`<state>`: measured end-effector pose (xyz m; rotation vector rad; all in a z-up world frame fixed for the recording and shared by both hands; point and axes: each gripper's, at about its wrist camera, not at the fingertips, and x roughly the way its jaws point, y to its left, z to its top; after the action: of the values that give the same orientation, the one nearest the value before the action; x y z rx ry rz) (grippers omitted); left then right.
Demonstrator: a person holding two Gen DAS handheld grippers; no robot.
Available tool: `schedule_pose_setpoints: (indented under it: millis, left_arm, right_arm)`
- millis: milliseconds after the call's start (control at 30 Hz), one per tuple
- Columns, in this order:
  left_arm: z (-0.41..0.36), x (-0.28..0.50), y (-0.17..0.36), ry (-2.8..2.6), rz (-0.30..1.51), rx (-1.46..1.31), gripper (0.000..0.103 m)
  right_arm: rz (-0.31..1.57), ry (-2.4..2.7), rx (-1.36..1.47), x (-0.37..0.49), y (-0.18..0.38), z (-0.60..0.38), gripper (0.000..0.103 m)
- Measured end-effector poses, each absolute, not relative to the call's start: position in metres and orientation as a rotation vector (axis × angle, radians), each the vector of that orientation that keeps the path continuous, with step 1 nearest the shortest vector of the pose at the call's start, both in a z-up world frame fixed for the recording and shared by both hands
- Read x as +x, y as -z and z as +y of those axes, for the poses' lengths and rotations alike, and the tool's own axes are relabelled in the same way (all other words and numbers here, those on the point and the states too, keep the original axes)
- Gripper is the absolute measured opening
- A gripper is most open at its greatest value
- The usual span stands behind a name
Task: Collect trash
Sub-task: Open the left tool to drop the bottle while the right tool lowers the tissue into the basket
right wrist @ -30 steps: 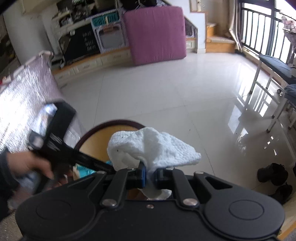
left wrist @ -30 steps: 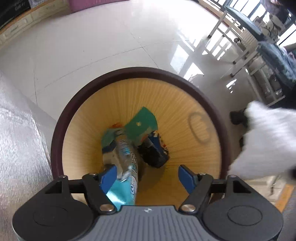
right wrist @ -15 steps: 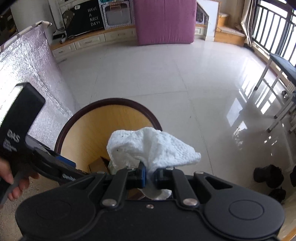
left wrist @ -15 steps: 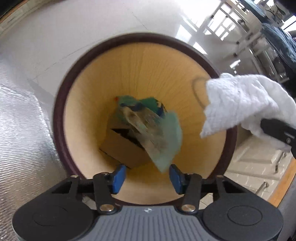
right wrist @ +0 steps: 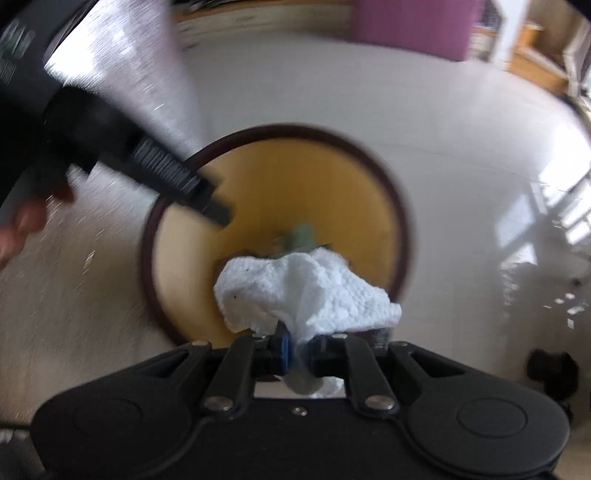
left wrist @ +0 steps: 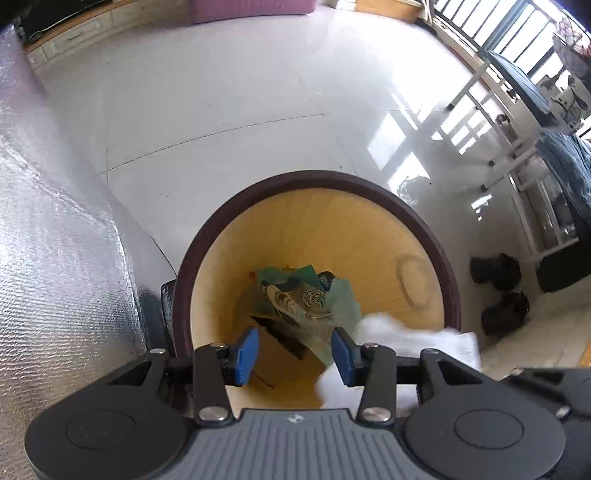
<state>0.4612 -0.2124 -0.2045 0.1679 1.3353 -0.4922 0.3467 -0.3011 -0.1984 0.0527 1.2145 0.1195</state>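
Trash bin (left wrist: 439, 236), round, dark brown rim, yellow wood-grain inner wall, stands upright on the floor (left wrist: 221, 103) with its mouth facing up; both wrist views look down into it. Floor is glossy white tile with window glare toward 2 o'clock in the left wrist view. Silver foil-textured sheet (left wrist: 55, 258) runs along the 9 o'clock side, touching or just beside the bin; cannot tell which. Purple pad (right wrist: 413, 22) stands at the far wall, 12 o'clock. Dark shoes (left wrist: 498, 291) lie on the floor at 3 o'clock, near the bin.

White paper towel (right wrist: 306, 291), crumpled, long axis running 9 to 3 o'clock, hangs over the bin's near rim, pinched at its lower fold by the right gripper (right wrist: 297, 352), jaws narrow on it. Green printed wrapper (left wrist: 306, 302) lies at the bin's bottom over a dark box edge. Left gripper (left wrist: 293, 352) hovers above the bin mouth, jaws wide, holding nothing.
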Motion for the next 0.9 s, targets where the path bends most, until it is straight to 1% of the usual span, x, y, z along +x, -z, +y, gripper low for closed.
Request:
schedule_pose_setpoints:
  millis: [33, 67, 100, 133, 200, 233, 300, 333, 400, 467, 600, 700, 733, 767, 800, 900]
  left_arm:
    - [-0.212, 0.461, 0.204, 0.489, 1.34, 0.163, 0.048]
    - [-0.211, 0.459, 0.205, 0.486, 1.343, 0.162, 0.051]
    - [-0.209, 0.452, 0.205, 0.483, 1.342, 0.163, 0.058]
    - [-0.21, 0.453, 0.206, 0.478, 1.339, 0.168, 0.063]
    - [-0.211, 0.453, 0.206, 0.473, 1.334, 0.177, 0.067]
    - [-0.21, 0.452, 0.205, 0.471, 1.333, 0.175, 0.069]
    - [-0.209, 0.452, 0.203, 0.473, 1.333, 0.171, 0.069]
    - [-0.209, 0.452, 0.202, 0.473, 1.331, 0.17, 0.07]
    - [-0.209, 0.453, 0.203, 0.474, 1.327, 0.167, 0.07]
    - [-0.209, 0.453, 0.203, 0.474, 1.326, 0.16, 0.07]
    - [-0.209, 0.454, 0.202, 0.471, 1.325, 0.148, 0.07]
    - [-0.209, 0.455, 0.2, 0.475, 1.323, 0.136, 0.07]
    - [-0.209, 0.456, 0.199, 0.478, 1.322, 0.132, 0.07]
    - [-0.209, 0.457, 0.198, 0.48, 1.32, 0.129, 0.07]
    - [-0.209, 0.457, 0.197, 0.481, 1.318, 0.127, 0.07]
    - [-0.208, 0.457, 0.195, 0.478, 1.312, 0.119, 0.07]
  right_arm:
    - [1.216, -0.145, 0.053, 0.348, 0.201, -0.297, 0.023]
    - [1.216, -0.152, 0.05, 0.348, 0.203, -0.295, 0.04]
    - [1.218, -0.14, 0.038, 0.349, 0.204, -0.293, 0.047]
    - [1.214, -0.128, 0.022, 0.35, 0.204, -0.292, 0.051]
    - [1.196, -0.1, 0.01, 0.35, 0.202, -0.295, 0.055]
    - [1.196, -0.079, 0.015, 0.35, 0.201, -0.298, 0.059]
    - [1.183, -0.056, 0.028, 0.349, 0.198, -0.302, 0.06]
    - [1.18, -0.047, 0.038, 0.347, 0.197, -0.302, 0.06]
    - [1.174, -0.043, 0.057, 0.345, 0.196, -0.305, 0.056]
    - [1.183, -0.047, 0.069, 0.35, 0.196, -0.31, 0.047]
    - [1.205, -0.083, 0.089, 0.36, 0.21, -0.306, 0.047]
    - [1.277, -0.102, 0.137, 0.37, 0.234, -0.302, 0.047]
    - [1.3, -0.112, 0.141, 0.373, 0.241, -0.3, 0.04]
    - [1.317, -0.125, 0.134, 0.373, 0.245, -0.298, 0.014]
    - [1.315, -0.136, 0.119, 0.372, 0.245, -0.296, 0.007]
    - [1.223, -0.127, 0.101, 0.366, 0.221, -0.302, 0.007]
